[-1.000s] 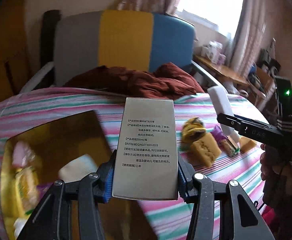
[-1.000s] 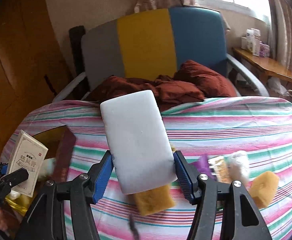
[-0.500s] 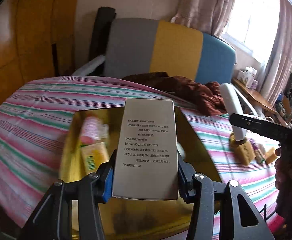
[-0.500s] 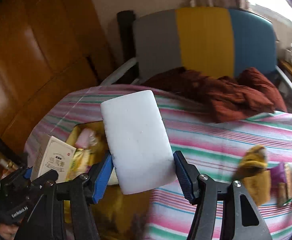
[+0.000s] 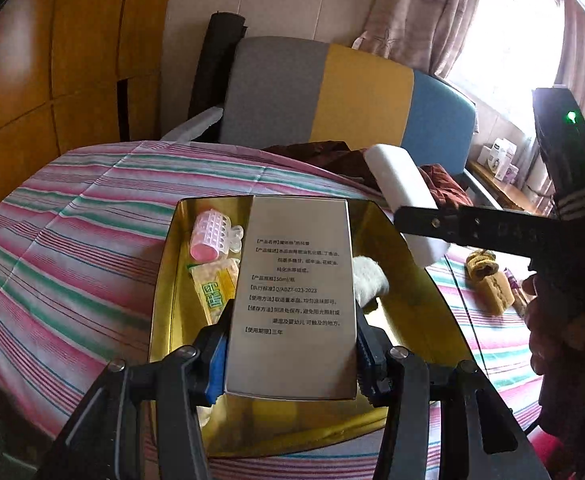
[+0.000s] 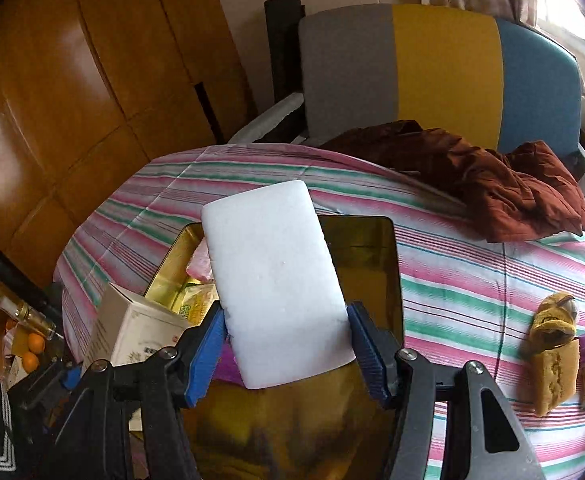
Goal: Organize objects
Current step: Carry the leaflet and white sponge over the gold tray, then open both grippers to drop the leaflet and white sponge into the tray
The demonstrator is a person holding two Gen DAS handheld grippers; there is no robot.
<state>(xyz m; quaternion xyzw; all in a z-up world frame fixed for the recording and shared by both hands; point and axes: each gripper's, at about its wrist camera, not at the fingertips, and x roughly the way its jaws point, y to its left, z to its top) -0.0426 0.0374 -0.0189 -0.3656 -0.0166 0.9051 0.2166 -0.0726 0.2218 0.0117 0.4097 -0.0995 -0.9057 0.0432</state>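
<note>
My left gripper (image 5: 290, 360) is shut on a grey printed carton (image 5: 292, 296) and holds it over a gold tin box (image 5: 164, 292). Inside the box lie a pink hair roller (image 5: 208, 240), a yellow packet (image 5: 212, 292) and something white and fluffy (image 5: 368, 280). My right gripper (image 6: 286, 352) is shut on a white foam block (image 6: 272, 276), also above the gold tin box (image 6: 376, 264). The carton (image 6: 132, 328) and left gripper show at the lower left of the right wrist view. The block (image 5: 400, 196) and right gripper show at the right of the left wrist view.
The box sits on a striped tablecloth (image 6: 472, 280). Yellow sponge pieces (image 6: 552, 368) and small wrapped items lie to the right. A dark red garment (image 6: 492, 176) lies on a grey, yellow and blue chair (image 6: 432, 68) behind. Wood panelling stands at the left.
Both grippers have swung left from the loose items on the cloth to above the gold tin box, each still gripping its object. The box now fills the foreground of both views.
</note>
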